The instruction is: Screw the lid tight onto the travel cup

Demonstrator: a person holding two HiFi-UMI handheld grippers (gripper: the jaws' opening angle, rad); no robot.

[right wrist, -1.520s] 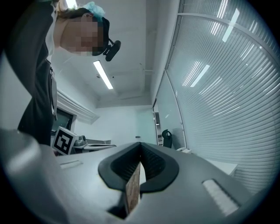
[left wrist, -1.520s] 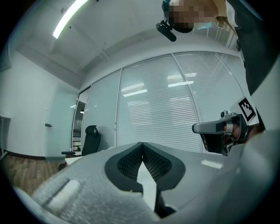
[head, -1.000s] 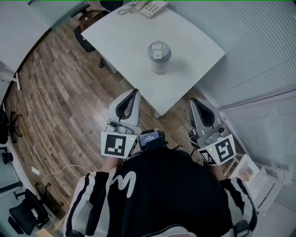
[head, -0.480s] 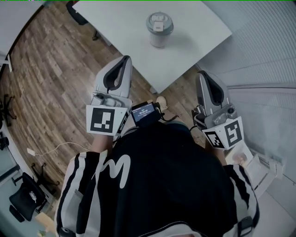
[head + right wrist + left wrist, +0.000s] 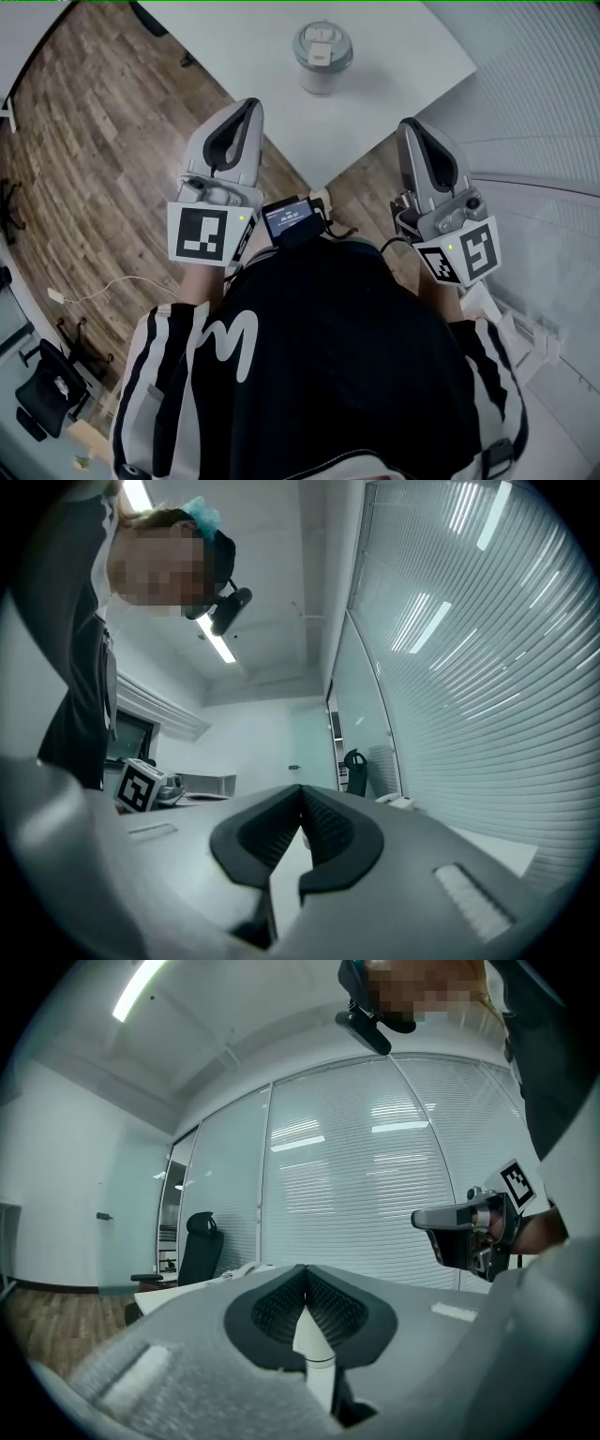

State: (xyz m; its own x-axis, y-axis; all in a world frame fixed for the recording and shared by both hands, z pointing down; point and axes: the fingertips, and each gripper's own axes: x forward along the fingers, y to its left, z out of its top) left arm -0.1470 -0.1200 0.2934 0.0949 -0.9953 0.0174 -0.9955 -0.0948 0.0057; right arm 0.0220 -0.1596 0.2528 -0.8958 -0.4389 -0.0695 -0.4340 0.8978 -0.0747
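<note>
A grey travel cup (image 5: 322, 58) with its lid on stands upright on the white table (image 5: 403, 66), near the table's corner, in the head view. My left gripper (image 5: 249, 107) is shut and empty, held over the table's near-left edge, short of the cup and to its left. My right gripper (image 5: 410, 128) is shut and empty too, off the table's corner over the floor, to the cup's right. In the left gripper view the jaws (image 5: 306, 1272) meet with nothing between them; the right gripper view shows the same (image 5: 302, 792). The cup appears in neither gripper view.
Wooden floor (image 5: 103, 141) lies left of the table. Slatted glass walls (image 5: 544, 103) run close on the right. A black office chair (image 5: 199, 1246) and another desk stand farther off. A cable (image 5: 112, 286) trails on the floor at the left.
Both grippers have come closer to the table and the cup; the left one now reaches over the table's edge. The cup has not moved on the table.
</note>
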